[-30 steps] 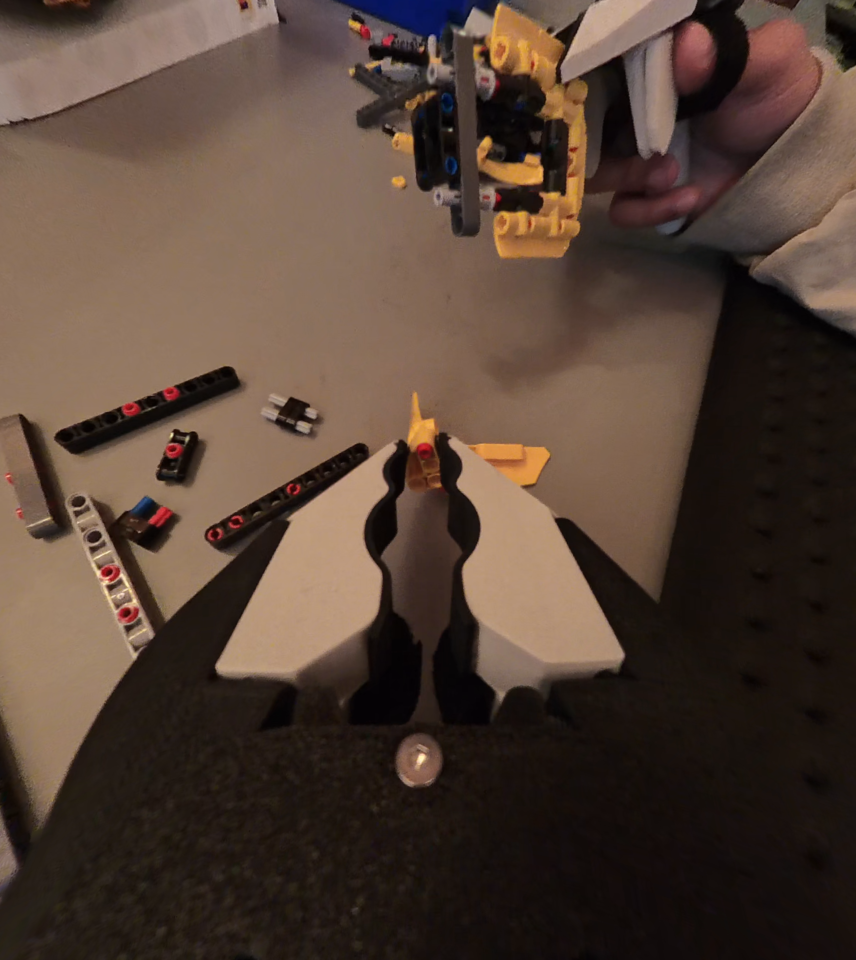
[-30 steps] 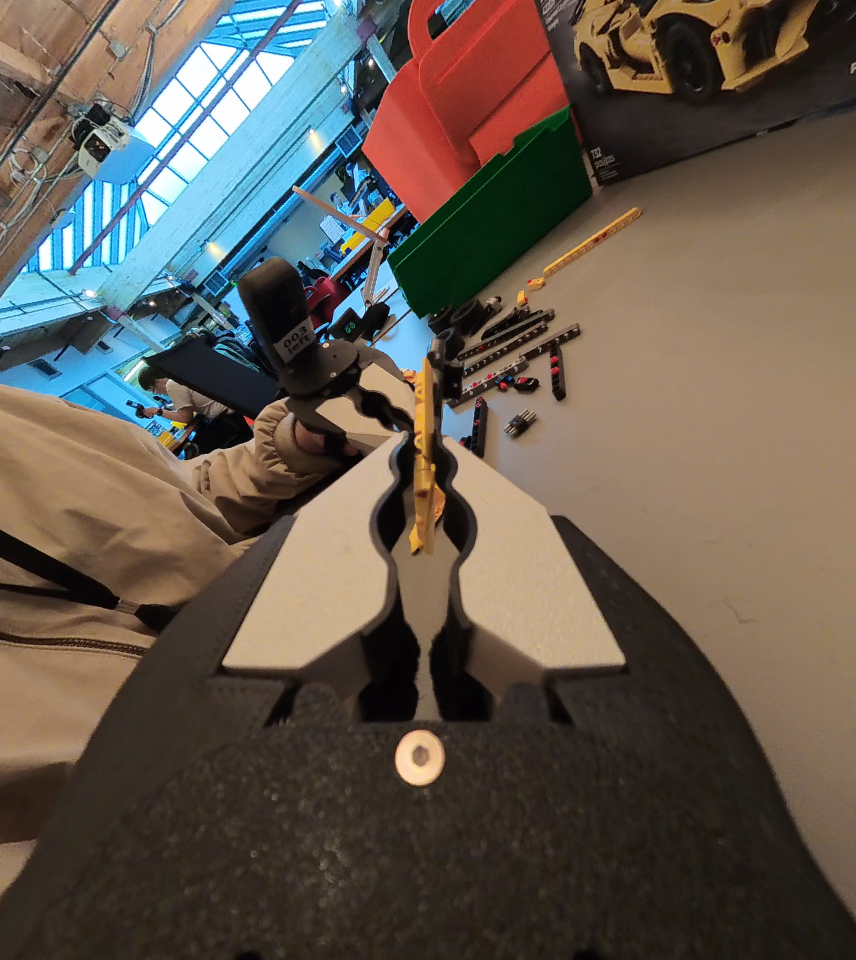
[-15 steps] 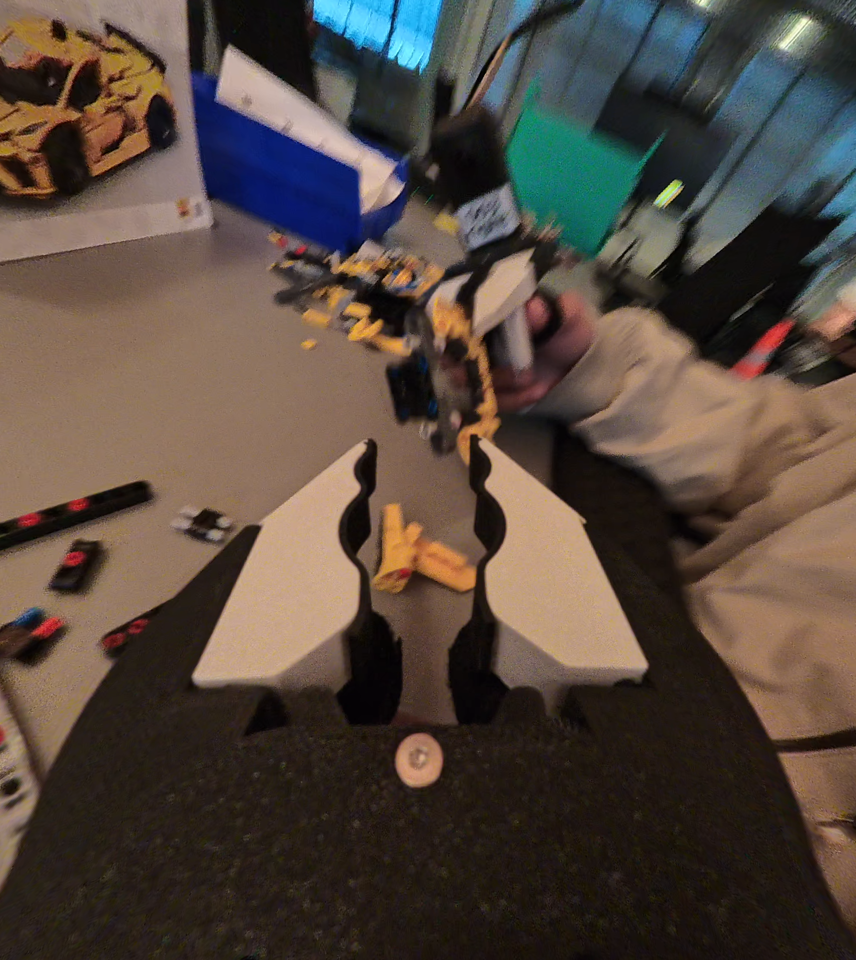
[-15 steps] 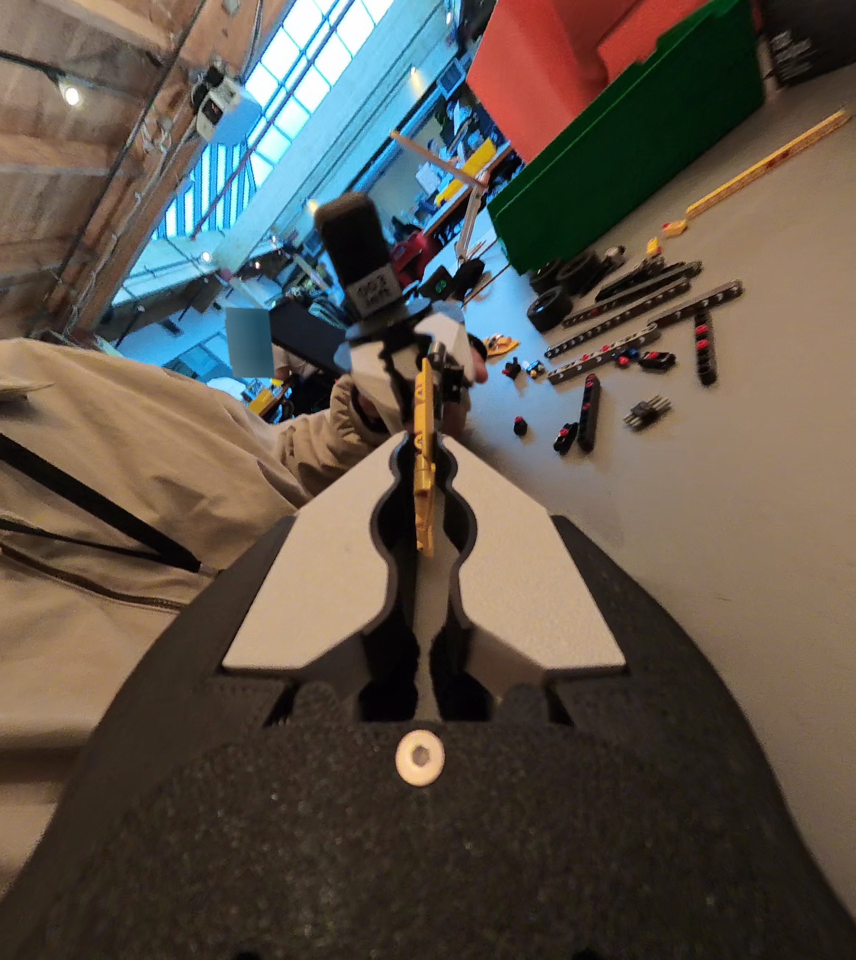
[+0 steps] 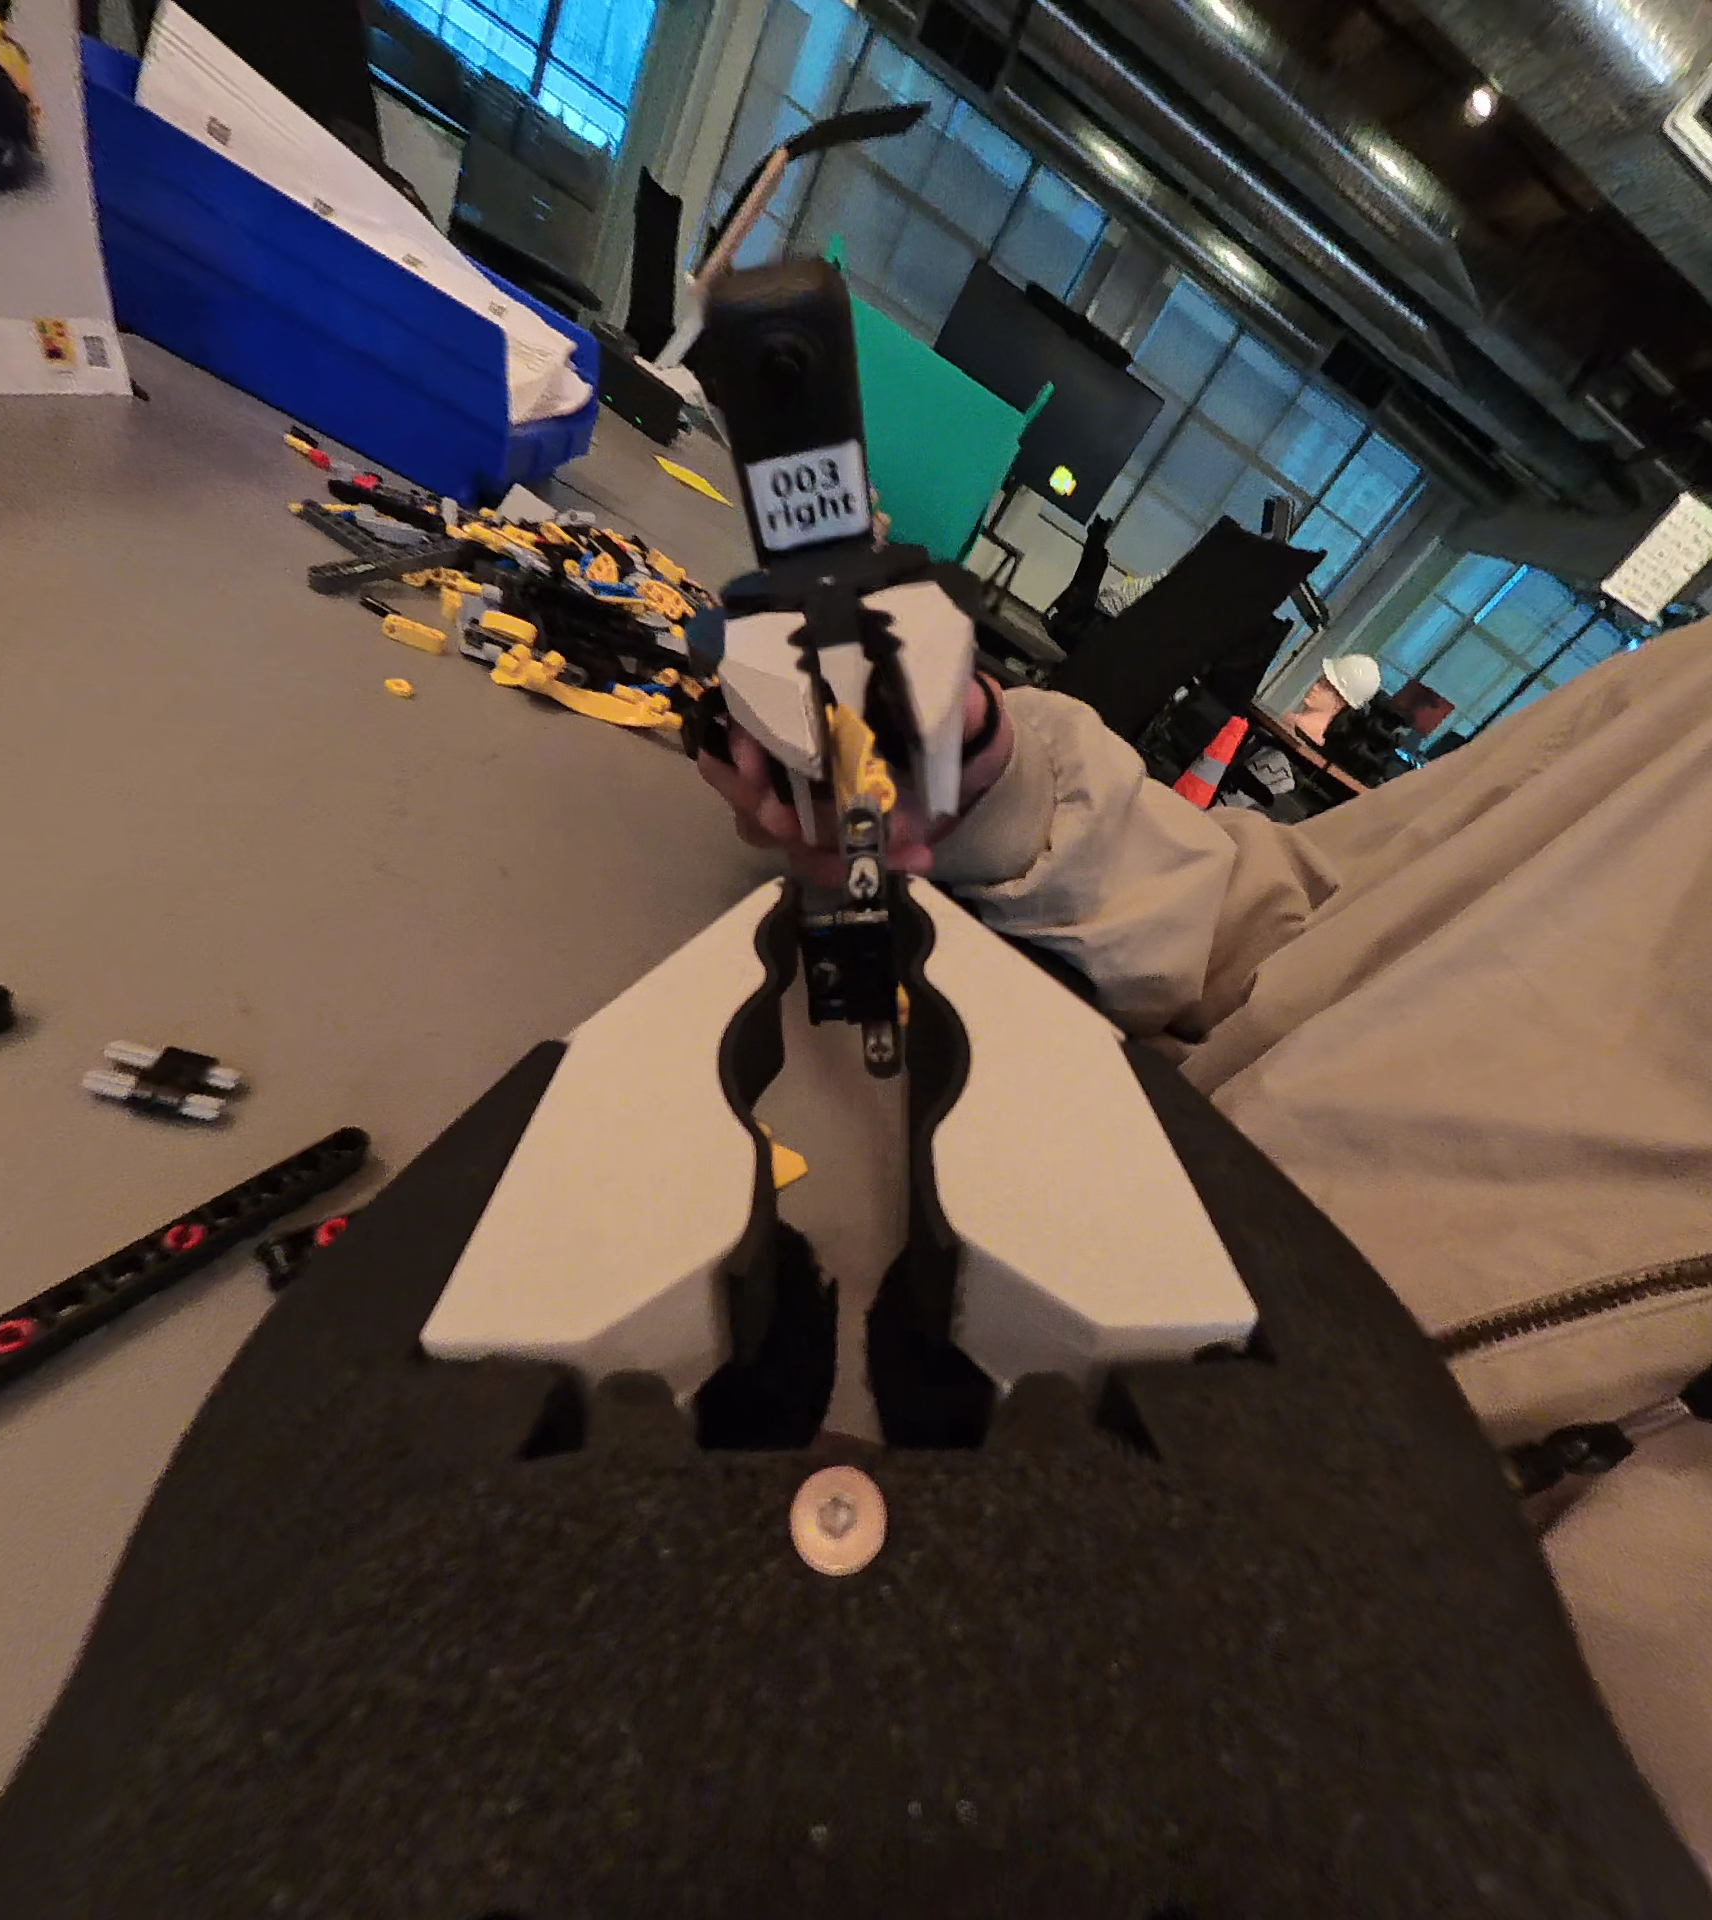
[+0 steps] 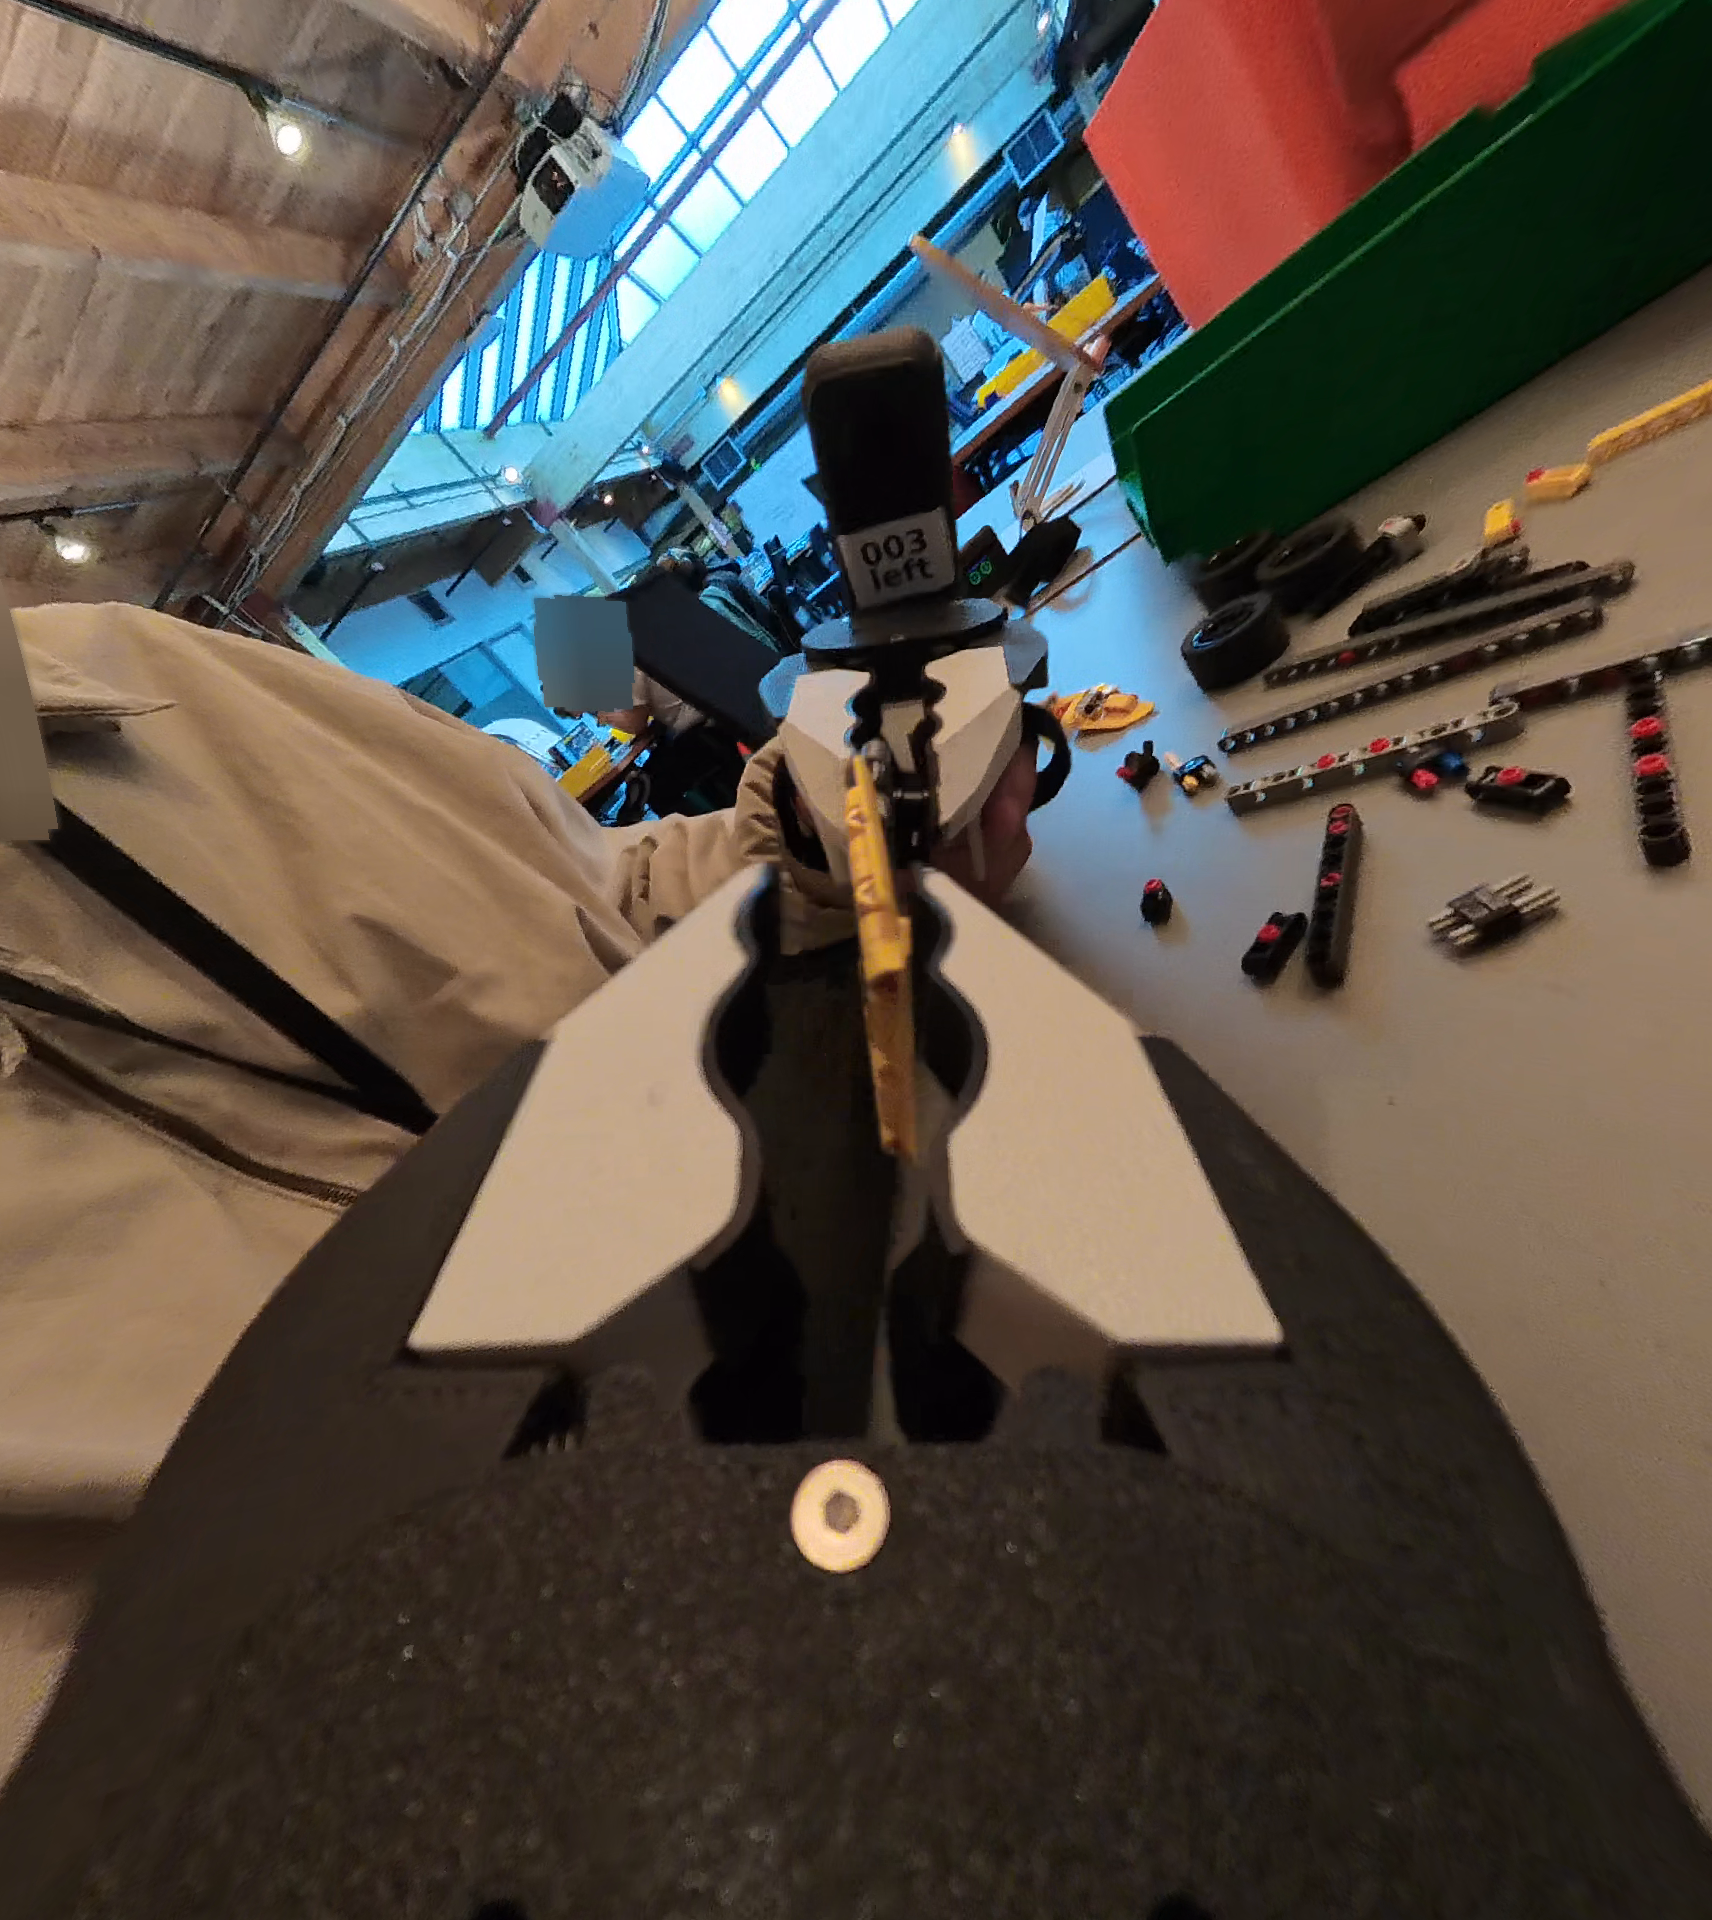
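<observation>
Left claw [image 5: 844,914] clamps yellow-black assembly [image 5: 857,831], right claw [image 6: 847,904] parted around it, loose beams [image 6: 1371,758], green bin [image 6: 1454,270] beyond

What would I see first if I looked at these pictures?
The left gripper and the right gripper meet nose to nose above the grey table, with one yellow and black brick model between them. Farther back lies a messy pile of bricks.

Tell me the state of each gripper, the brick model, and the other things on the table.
Left gripper: shut on the brick model.
Right gripper: open around the model's yellow edge.
Brick model: held off the table.
Long black beam: lying flat on the table.
Blue bin: open-topped, papers inside.
</observation>
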`<act>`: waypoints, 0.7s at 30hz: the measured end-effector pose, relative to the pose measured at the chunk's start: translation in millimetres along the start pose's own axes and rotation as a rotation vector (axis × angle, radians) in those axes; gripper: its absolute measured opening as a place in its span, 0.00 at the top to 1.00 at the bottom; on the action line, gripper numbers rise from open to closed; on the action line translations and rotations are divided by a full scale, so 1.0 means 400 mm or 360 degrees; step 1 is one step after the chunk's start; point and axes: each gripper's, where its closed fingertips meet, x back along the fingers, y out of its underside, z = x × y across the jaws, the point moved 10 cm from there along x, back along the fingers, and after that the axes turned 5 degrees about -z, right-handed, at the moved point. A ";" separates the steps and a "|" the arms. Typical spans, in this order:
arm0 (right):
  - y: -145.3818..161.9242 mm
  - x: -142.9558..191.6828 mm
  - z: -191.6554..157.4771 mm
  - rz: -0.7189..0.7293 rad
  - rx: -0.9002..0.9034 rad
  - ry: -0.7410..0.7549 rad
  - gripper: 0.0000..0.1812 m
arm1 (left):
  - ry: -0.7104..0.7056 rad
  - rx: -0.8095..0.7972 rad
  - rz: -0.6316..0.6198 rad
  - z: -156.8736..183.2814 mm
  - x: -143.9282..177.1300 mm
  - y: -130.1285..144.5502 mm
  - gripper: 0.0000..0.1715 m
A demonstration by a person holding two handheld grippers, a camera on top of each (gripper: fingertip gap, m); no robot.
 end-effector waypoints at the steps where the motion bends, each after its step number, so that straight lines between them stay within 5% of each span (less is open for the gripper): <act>1: 0.003 -0.008 0.001 -0.0007 0.0005 0.0009 0.83 | -0.0014 0.0020 0.0030 -0.005 0.006 -0.003 0.90; 4: 0.012 -0.029 0.014 -0.0029 -0.0067 0.0037 0.82 | -0.0001 0.0091 0.0141 -0.016 0.024 -0.012 0.91; 7: 0.009 -0.039 0.012 -0.0008 -0.0124 -0.0043 0.92 | 0.0051 0.0130 0.0231 -0.019 0.035 -0.019 0.91; 21: 0.003 -0.003 -0.010 -0.0214 0.0095 0.0050 0.96 | -0.0014 -0.0134 -0.0028 0.016 0.013 0.000 0.91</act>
